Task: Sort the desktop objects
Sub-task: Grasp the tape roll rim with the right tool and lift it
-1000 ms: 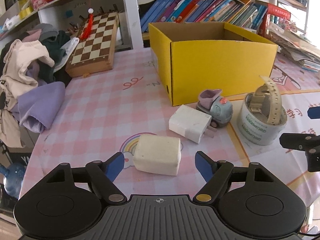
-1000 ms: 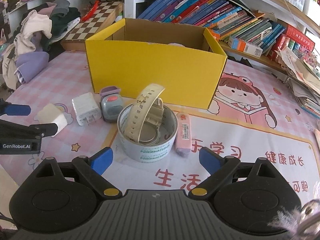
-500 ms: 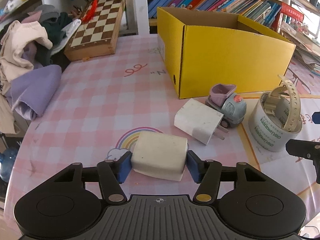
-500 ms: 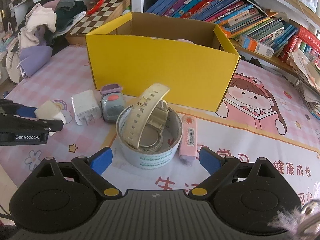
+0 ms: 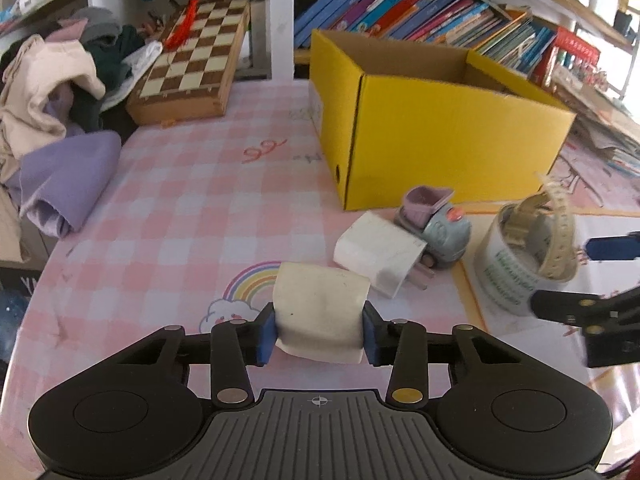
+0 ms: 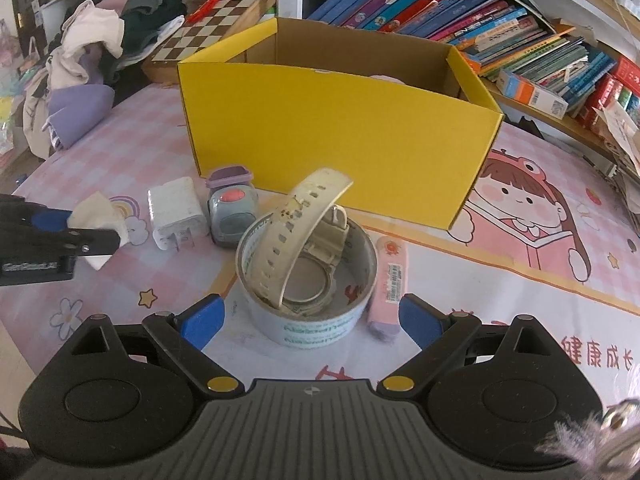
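The left gripper [image 5: 319, 330] has its jaws closed on a cream block [image 5: 320, 312], the blue pads [image 5: 266, 334] pressing its two sides so the soft face puckers between them; it is off-white, smudged, rounded at the corners, over the rainbow print on the pink checked table [image 5: 180, 216]. Whether it is lifted or resting cannot be told. From the right wrist the same block [image 6: 100, 216] shows only as a pale corner behind the left gripper's dark finger.

Just right of it lies a white charger [image 5: 378, 250], prongs toward the camera, touching a grey toy truck [image 5: 436, 228] with a lilac top. Behind both stands the open yellow box [image 5: 440, 140]; the left view cannot see its floor, while the right view catches a pale thing inside, too little to name.

Farther right a tape roll [image 6: 308, 280] holds a beige watch [image 6: 304, 240], its strap arching above the rim. A pink eraser [image 6: 388, 280] lies beside the roll, seen only from the right wrist. The right gripper [image 6: 310, 316] stands wide open, holding nothing, its jaws either side of the roll without touching it
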A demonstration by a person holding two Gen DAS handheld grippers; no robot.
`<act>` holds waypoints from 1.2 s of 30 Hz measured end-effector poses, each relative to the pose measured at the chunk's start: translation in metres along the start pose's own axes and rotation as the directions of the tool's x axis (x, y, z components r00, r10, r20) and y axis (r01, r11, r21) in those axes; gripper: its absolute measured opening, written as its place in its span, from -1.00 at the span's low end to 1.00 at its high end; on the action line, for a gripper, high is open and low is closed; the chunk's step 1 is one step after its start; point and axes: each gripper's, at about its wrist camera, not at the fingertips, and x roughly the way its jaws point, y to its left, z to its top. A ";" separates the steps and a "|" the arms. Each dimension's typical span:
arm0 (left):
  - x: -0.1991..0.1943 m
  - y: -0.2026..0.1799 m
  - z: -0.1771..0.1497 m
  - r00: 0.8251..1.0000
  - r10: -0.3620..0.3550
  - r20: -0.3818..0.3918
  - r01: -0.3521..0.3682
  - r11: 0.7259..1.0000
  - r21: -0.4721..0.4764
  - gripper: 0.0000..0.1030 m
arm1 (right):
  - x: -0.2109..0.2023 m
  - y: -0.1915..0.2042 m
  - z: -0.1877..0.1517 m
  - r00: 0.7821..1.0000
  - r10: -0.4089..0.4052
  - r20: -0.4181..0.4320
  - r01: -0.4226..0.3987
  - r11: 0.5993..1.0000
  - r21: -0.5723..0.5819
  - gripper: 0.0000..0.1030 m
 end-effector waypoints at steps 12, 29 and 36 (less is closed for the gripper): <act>-0.012 -0.002 0.001 1.000 0.009 0.024 -0.009 1.000 0.009 -0.27 | 0.026 0.007 0.013 0.999 -0.006 -0.044 0.004 0.999 -0.052 0.84; -0.016 -0.003 0.001 0.999 -0.019 0.041 0.018 0.999 0.032 -0.29 | 0.000 0.011 0.018 0.995 -0.013 0.095 0.020 0.997 -0.070 0.62; -0.019 -0.007 0.003 0.997 -0.045 0.058 0.041 0.998 0.054 -0.31 | -0.026 0.010 0.021 0.981 -0.036 0.188 0.048 0.997 -0.057 0.62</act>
